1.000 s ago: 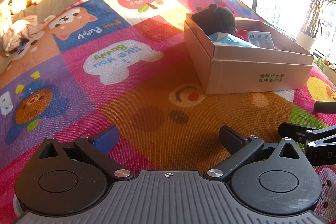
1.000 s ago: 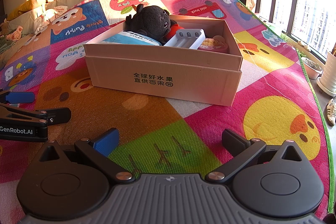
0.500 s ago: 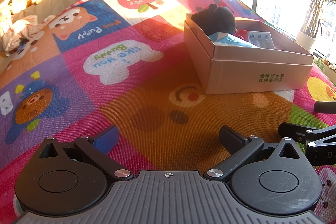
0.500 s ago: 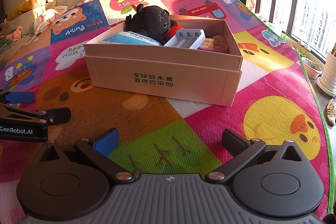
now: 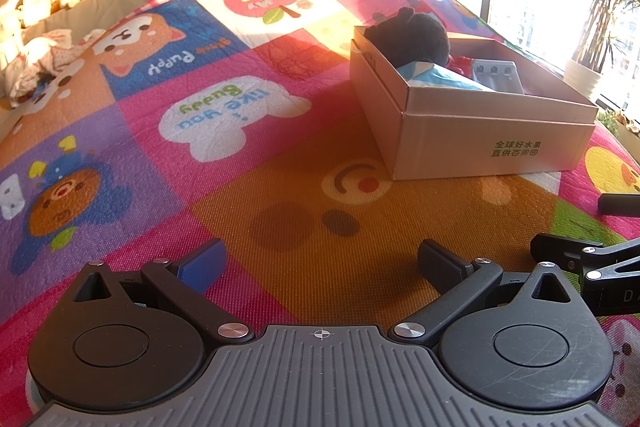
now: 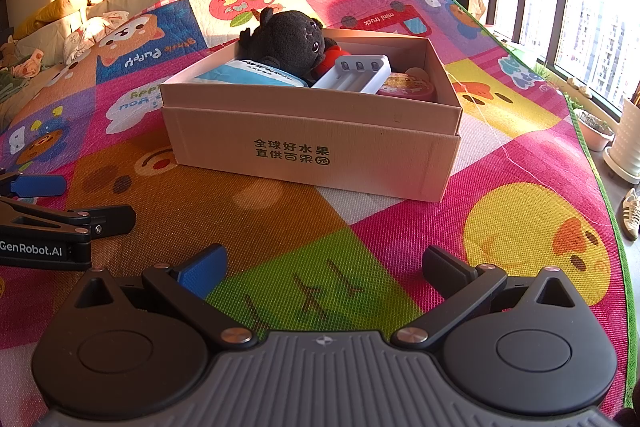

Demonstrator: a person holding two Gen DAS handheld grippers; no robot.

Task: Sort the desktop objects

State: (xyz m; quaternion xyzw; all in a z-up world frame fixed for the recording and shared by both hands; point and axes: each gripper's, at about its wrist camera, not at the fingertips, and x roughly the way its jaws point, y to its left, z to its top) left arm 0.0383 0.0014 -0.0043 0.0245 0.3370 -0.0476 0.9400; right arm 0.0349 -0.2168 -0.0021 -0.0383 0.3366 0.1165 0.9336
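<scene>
Nothing has moved since the earlier frames: both grippers and the box lie exactly as they did one second ago. Left gripper point(image 5: 320, 259) hovers low over the orange square of the mat point(image 5: 208, 163), its jaws wide apart and holding nothing. Right gripper point(image 6: 324, 265) hovers just beside it over the green square, jaws also wide apart and empty.

Ahead of both stands the box point(image 6: 312, 147), open at the top, near the middle of the mat. Inside it lie a black plush point(image 6: 288, 41) at the far left corner, a blue pack point(image 6: 248, 75) along the left side, a white charger point(image 6: 354, 71) in the middle, a pink tin point(image 6: 404, 87) toward the right wall, and something red between the plush and the charger that I cannot identify. The mat around the box shows no loose object in either view.

My judgement is that the sorting is at its end, or at a pause, since everything small enough to sort is already in the box. The next move, if any, calls for looking to the sides for a missed object; otherwise the grippers only need to draw back with the jaws kept apart. The low sun gives strong glare at the right edge of the mat, so small things there may be hidden.
</scene>
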